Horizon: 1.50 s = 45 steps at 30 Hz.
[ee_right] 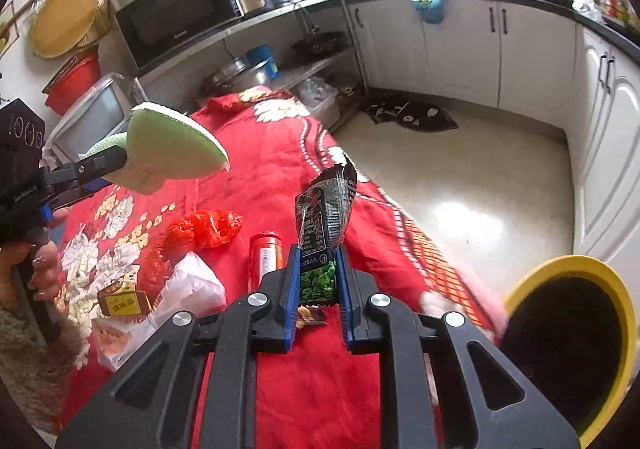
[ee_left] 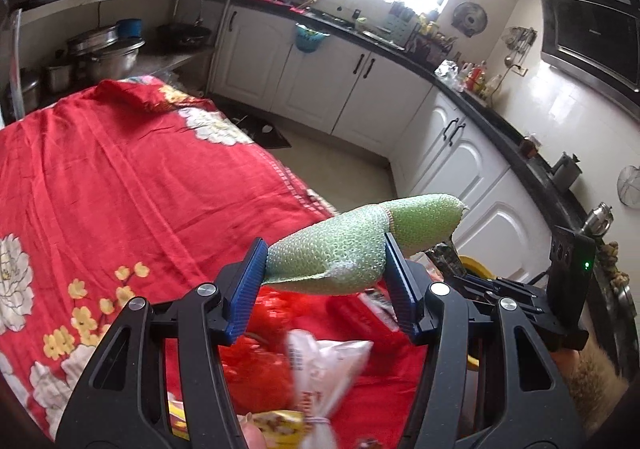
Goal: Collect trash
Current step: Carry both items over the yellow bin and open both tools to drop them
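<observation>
Left tool (ee_left: 324, 281) around knobbly green foam sleeve (ee_left: 360, 245)

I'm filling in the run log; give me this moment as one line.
left gripper: shut on green sponge | right gripper: shut on snack wrapper | yellow bin: lower right | litter remains on red cloth

The left gripper (ee_left: 324, 281) and the right gripper (ee_right: 318, 281) are alike: matte black open-frame arms with triangular cut-outs, round silver screw heads at the pivots, and flat blue ribbed pads lining the fingers (ee_left: 246, 289). In the left wrist view, the right tool carries a black box-like module (ee_left: 570, 273) at its back with small round lenses and a lit green dot; in the right wrist view, the left tool bears a like black module (ee_right: 22, 137) with a row of circles and faint white lettering on its black body. Both handles are held by a hand (ee_right: 44, 269), and at each wrist a tan, fuzzy cuff (ee_left: 596, 377) shows.
</observation>
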Tool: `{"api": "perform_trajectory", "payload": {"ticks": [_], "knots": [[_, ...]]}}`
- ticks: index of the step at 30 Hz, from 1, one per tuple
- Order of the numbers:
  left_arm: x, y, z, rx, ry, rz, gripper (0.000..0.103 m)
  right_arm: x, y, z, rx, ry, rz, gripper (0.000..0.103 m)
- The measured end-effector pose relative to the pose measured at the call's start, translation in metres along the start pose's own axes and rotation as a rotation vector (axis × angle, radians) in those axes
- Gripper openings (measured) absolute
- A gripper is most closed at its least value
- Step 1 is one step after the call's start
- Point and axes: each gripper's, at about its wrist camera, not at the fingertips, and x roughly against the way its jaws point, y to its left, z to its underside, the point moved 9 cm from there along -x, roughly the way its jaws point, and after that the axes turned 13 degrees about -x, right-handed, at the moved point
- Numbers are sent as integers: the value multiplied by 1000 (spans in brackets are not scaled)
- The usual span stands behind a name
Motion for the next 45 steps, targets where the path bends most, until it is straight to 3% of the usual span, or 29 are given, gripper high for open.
{"api": "perform_trajectory", "payload": {"ticks": [18,28,35,45], "knots": [[-12,-105,-16,-115,-35,110,49,100,-57,13,-83,-151,117,16],[-54,-187,-17,-188,8,218,50,161,-128,29,-222,-253,243,17],[-79,-230,-12,-239,47,253,50,179,-157,40,-244,-285,328,17],[-115,-264,-3,-304,103,243,50,182,-192,62,-302,-275,380,17]]}}
